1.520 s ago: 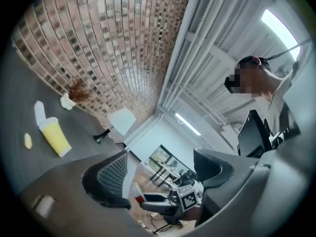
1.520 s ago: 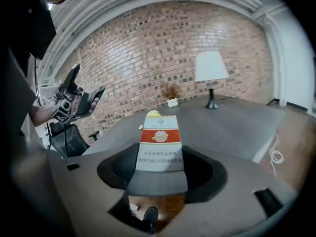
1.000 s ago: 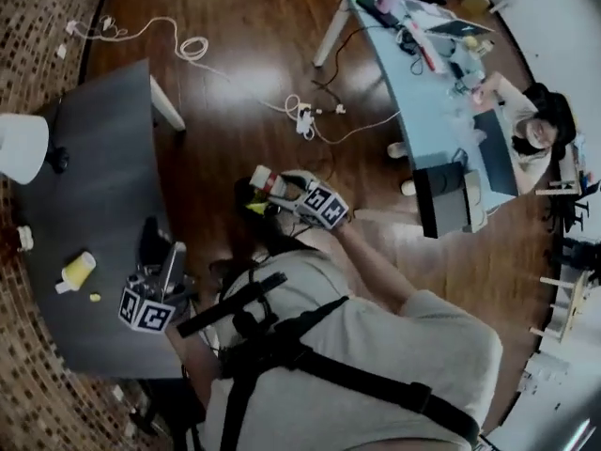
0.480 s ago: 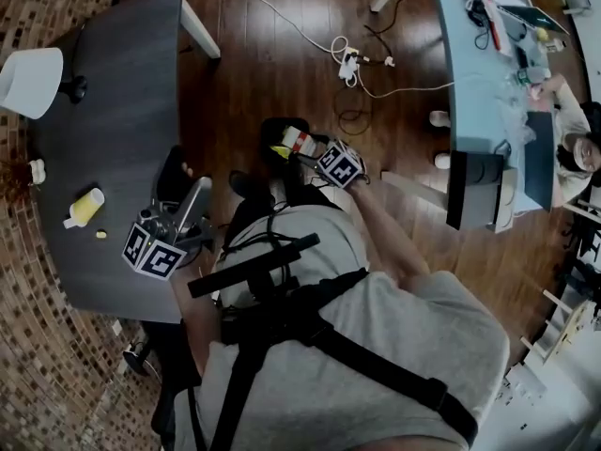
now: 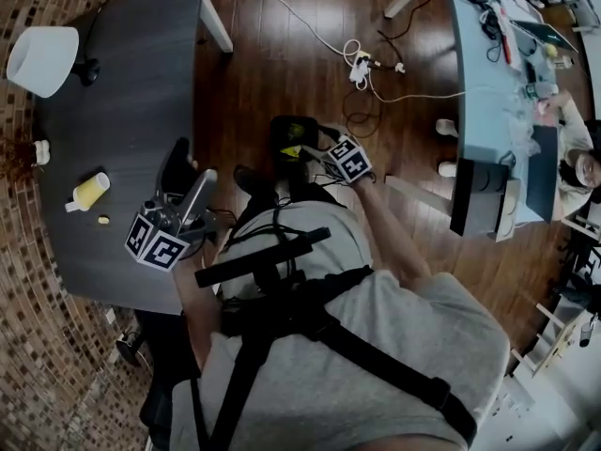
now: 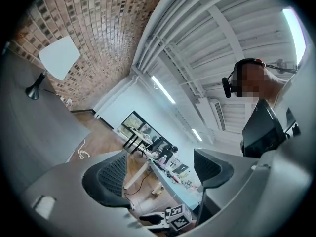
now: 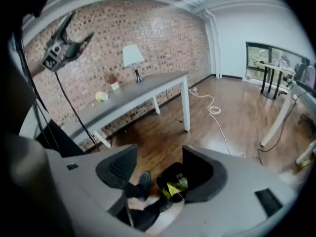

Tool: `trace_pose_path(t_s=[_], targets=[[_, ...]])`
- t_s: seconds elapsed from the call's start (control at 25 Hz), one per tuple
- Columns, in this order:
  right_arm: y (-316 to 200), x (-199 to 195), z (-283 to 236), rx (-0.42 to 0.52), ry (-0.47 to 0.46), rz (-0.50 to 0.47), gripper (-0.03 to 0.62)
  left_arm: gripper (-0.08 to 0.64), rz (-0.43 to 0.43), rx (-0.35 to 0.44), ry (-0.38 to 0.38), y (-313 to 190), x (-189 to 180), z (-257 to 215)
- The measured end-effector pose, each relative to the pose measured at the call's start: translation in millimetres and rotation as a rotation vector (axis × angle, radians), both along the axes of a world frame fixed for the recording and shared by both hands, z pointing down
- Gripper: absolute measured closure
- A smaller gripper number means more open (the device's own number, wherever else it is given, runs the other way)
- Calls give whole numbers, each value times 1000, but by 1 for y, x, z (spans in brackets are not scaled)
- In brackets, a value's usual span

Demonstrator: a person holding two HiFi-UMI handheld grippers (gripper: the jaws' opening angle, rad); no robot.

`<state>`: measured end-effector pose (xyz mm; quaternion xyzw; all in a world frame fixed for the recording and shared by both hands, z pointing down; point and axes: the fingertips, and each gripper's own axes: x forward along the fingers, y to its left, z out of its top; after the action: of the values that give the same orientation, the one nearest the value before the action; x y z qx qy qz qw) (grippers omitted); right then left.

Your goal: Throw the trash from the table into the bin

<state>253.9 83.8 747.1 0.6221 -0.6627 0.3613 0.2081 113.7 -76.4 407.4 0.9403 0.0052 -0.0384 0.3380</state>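
On the right tool (image 5: 315,150) the jaws are just being opened, nothing between them; the bin (image 5: 282,125) is best being kept directly below. The left tool (image 5: 191,165) is being held spread, empty.

Head view: dim, underexposed; faint sheen on floor (image 5: 282,54). Gripper views: brighter, lit by ceiling strips (image 6: 163,89). Strong fisheye bending, black vignetted corners, near foreground soft, one mosaic patch.
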Motion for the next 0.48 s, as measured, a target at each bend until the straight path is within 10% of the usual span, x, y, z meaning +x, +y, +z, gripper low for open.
trace_pose_path(t_s=[0.2,0.48], targets=[[-28,15,-123,430,-157,120,322,153,20,8,12,7,5,-4],[-35,41,-239,682,-113,131,324,153,49,28,20,24,17,-11]])
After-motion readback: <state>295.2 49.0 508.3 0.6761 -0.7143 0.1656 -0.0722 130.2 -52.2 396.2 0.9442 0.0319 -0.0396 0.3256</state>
